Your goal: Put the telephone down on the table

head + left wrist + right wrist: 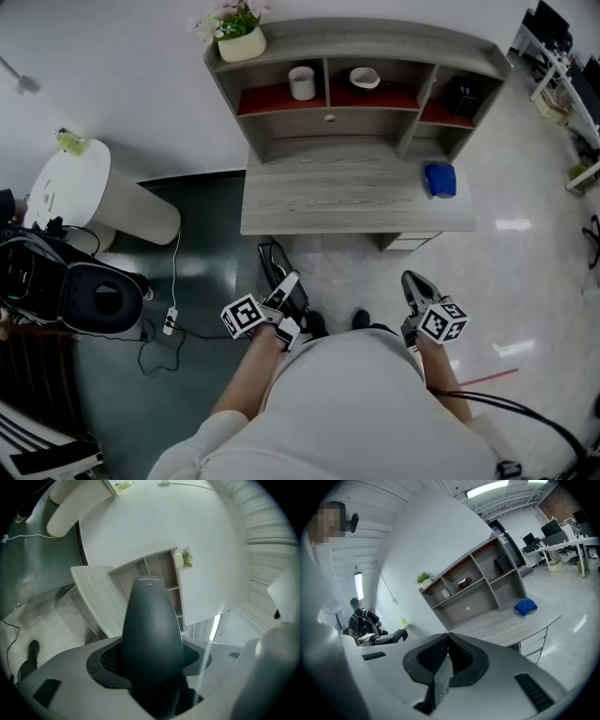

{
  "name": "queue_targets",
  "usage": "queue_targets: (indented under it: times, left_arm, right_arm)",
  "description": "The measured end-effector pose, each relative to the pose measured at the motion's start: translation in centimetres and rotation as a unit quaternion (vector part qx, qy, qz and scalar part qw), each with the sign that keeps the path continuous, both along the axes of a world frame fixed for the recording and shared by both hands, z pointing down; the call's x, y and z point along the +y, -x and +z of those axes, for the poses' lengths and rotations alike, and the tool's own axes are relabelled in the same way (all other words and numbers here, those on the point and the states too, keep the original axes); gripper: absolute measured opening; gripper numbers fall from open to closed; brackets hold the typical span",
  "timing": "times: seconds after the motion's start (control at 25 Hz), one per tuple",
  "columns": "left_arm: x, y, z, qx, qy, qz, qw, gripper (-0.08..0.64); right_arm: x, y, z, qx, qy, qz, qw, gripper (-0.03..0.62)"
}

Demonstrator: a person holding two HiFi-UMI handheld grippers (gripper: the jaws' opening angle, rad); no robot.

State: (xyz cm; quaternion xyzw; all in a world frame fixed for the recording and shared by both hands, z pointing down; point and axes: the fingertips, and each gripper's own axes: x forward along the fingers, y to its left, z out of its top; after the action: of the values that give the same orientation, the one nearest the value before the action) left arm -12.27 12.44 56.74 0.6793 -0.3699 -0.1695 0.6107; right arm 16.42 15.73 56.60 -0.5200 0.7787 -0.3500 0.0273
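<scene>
A dark grey telephone handset (152, 630) stands up between the jaws of my left gripper (154, 660), which is shut on it. In the head view the left gripper (284, 292) holds the black telephone (274, 264) low over the floor, just in front of the grey wooden table (337, 202). My right gripper (415, 287) hangs to the right at the same height, jaws together with nothing between them. In the right gripper view its dark pads (459, 653) meet, and the table (506, 630) lies ahead.
A blue cloth-like lump (440, 179) lies at the table's right end. The hutch at the back holds a white cup (302, 82), a bowl (364, 78), a dark box (462, 96) and a plant (239, 33). A white round table (70, 187), black chair (89, 298) and power strip (171, 322) are at left.
</scene>
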Motion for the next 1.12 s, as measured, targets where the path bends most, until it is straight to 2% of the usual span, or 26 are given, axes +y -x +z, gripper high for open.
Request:
queue_targets:
  times: [0.4, 0.56, 0.72, 1.0, 1.12]
  left_arm:
    - [0.2, -1.9, 0.1, -0.01, 0.0, -0.012, 0.9999, 0.288]
    - [0.0, -3.3, -0.4, 0.009, -0.006, -0.026, 0.9996, 0.288]
    - [0.1, -3.8, -0.4, -0.003, 0.0, -0.051, 0.9987, 0.288]
    - [-1.4, -5.4, -1.9, 0.038, -0.018, -0.086, 0.9954, 0.288]
    - [-2.1, -5.7, -1.9, 0.042, -0.021, -0.095, 0.9944, 0.288]
  right_arm:
    - [0.4, -2.3, 0.8, -0.027, 0.012, -0.004, 1.0, 0.018]
    - [0.5, -3.9, 1.4, -0.031, 0.02, -0.012, 0.999, 0.018]
    - [0.5, -5.6, 1.8, -0.03, 0.026, -0.027, 0.999, 0.018]
    - [0.0, -8.2, 2.9, -0.028, 0.037, -0.048, 0.998, 0.018]
    - [-0.4, -8.8, 3.3, -0.03, 0.043, -0.05, 0.997, 0.018]
